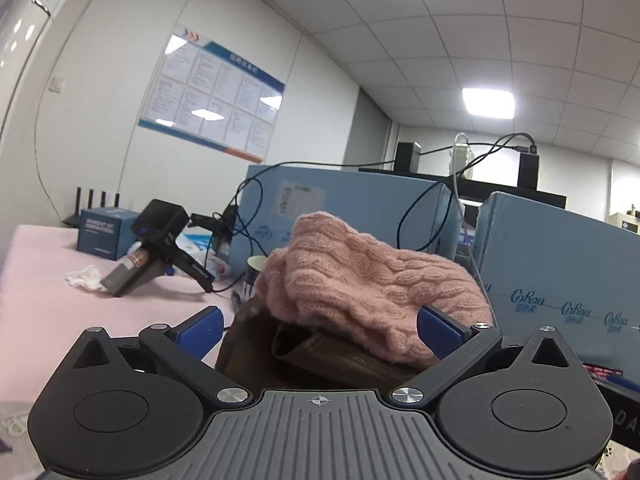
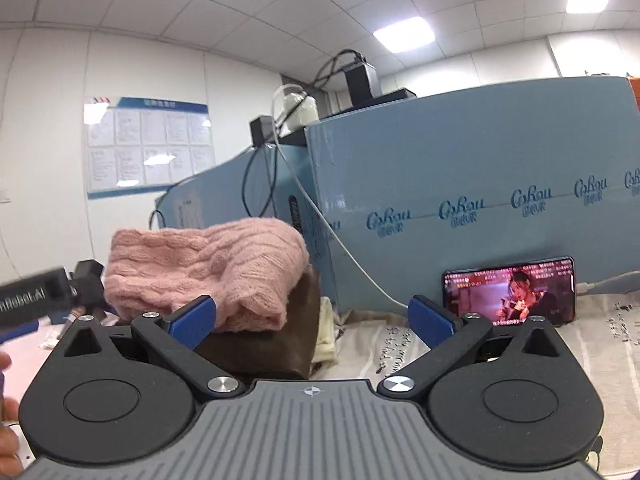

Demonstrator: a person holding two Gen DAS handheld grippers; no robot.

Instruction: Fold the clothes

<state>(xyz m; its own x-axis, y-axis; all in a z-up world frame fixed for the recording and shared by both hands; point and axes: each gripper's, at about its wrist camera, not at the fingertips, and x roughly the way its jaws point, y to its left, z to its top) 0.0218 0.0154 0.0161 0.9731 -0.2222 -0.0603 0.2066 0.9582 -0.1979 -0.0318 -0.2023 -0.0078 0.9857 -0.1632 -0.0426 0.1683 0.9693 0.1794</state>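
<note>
Leftward first, in the left wrist view: a pink table surface carried a crumpled white tissue, a small blue box and a spare black handheld gripper device lying on its side, with black cables trailing off it.

Item, task's own: a pink cable-knit sweater, folded into a thick bundle, sat on top of a folded brown garment. The stack stood directly in front of the left gripper, whose blue fingers were spread wide, one on each side of the stack's near edge, gripping nothing.

Item: a paper cup stood just behind the sweater. Large blue cartons lined the back; a wall poster hung above.

Next, in the right wrist view, left to right: part of the other gripper's body showed at the left edge. The pink sweater on the brown garment lay left of centre, the left blue finger at its near edge. The right gripper stood wide open and empty. A cream cloth lay beside the stack. A printed cover spread beneath. A phone with a lit screen leaned against a blue carton.
</note>
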